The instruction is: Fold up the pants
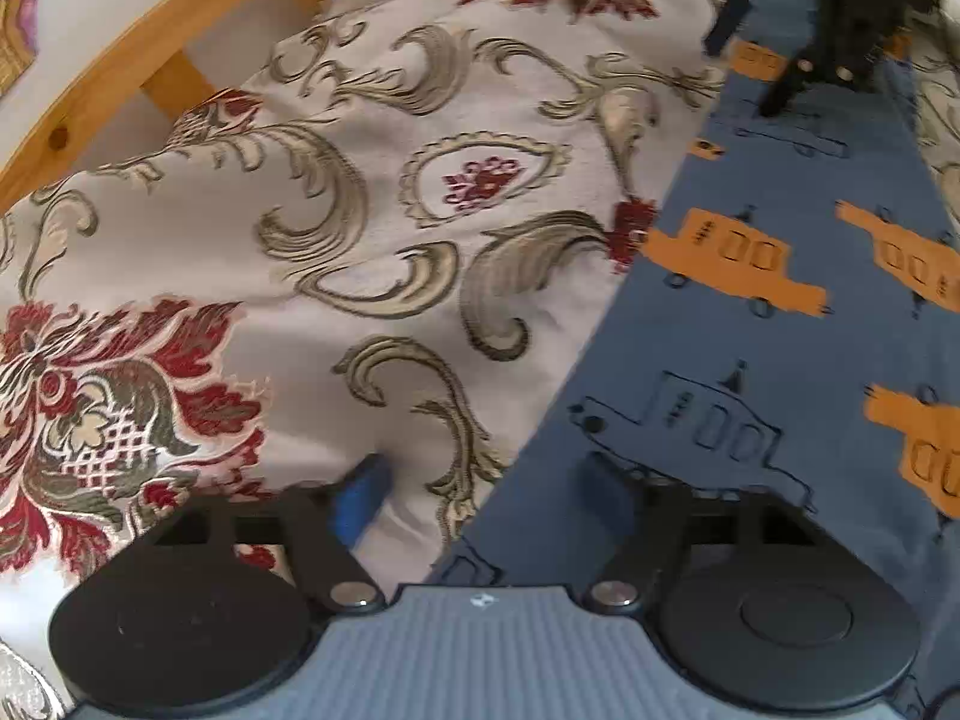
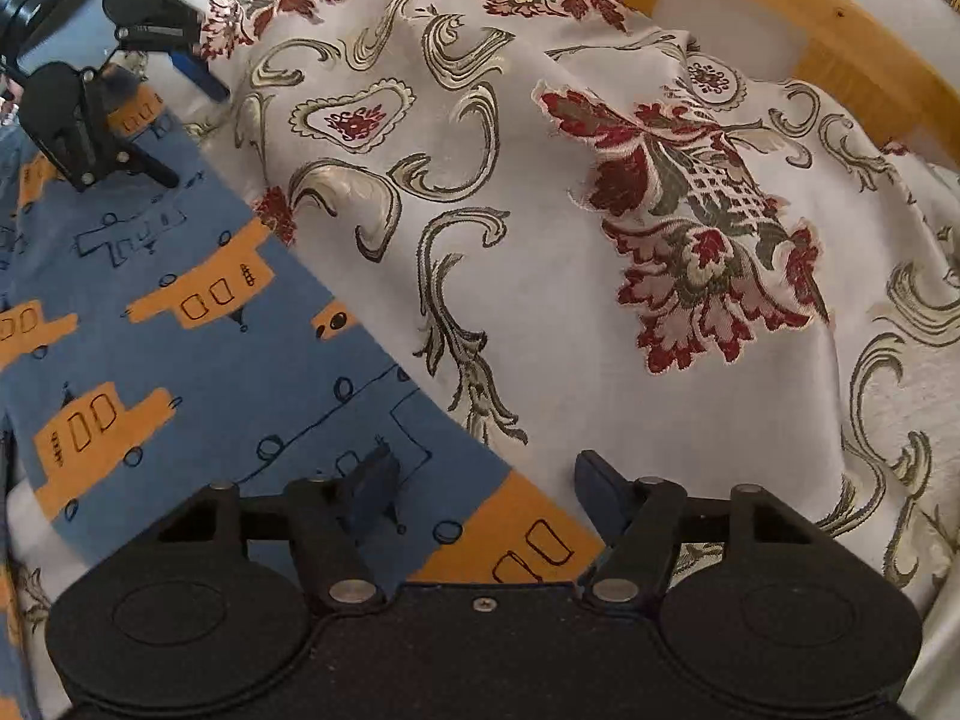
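A domestic bedroom is suggested: a bed is covered by a cream brocade bedspread (image 2: 600,420) woven with red flowers and olive scrolls. At the bedspread's far edge a curved pine bed frame (image 2: 840,30) is seen, and child-sized blue pants (image 2: 210,360) printed with orange vehicles are spread on the bedspread.

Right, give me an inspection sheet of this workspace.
Surface: floral bedspread, cream with red and olive motifs, lightly rumpled.
Job's things: blue pants with orange vehicle print, laid flat on the bedspread.
Clutter: nothing seen.
Grippers: left gripper open, straddling the pants' edge; right gripper open, low over the pants' opposite edge. Neither holds cloth.
Cables: nothing seen.
Surroundings: wooden bed frame beyond the bedspread.
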A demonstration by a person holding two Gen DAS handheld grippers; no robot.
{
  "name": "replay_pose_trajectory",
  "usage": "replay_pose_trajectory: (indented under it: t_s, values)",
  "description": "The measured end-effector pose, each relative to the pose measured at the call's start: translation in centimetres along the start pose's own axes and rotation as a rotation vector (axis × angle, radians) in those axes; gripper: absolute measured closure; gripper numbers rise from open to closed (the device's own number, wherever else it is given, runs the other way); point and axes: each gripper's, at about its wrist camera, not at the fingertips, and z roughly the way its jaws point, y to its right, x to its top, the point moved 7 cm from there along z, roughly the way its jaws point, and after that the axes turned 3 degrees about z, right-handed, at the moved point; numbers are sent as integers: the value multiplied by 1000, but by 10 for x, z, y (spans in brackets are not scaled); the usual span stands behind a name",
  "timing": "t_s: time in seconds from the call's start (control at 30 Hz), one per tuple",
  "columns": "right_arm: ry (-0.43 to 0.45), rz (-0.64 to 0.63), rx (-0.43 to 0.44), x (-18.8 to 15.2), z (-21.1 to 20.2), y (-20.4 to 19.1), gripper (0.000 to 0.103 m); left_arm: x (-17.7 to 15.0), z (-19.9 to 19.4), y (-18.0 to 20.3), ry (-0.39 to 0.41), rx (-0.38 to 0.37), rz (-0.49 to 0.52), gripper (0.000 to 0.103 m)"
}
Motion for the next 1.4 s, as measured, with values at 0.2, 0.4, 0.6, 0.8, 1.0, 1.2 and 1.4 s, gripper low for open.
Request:
replay_pose_trajectory:
  t_s: [0.2,0.4,0.6,0.8,1.0,1.2,1.4]
  values:
    - [20,-24,-31,-4,-6,-8,79,5,-1,28,-11,14,70,94]
    - [64,-50,-139,-9,-17,-26,101,6,-15,33,16,177,-17,100]
    - [193,-99,-345,5,-43,-39,101,22,-44,24,107,401,-108,100]
    - [271,-108,-508,30,-52,-24,101,39,-52,1,172,533,-159,99]
    - [184,-88,-533,40,-2,-11,100,30,-12,-8,112,508,-150,92]
    - [252,-33,-502,37,-13,-11,20,2,-48,-31,240,438,-260,6]
    - [416,0,-203,42,-50,-40,1,-51,-82,-65,170,262,-304,0]
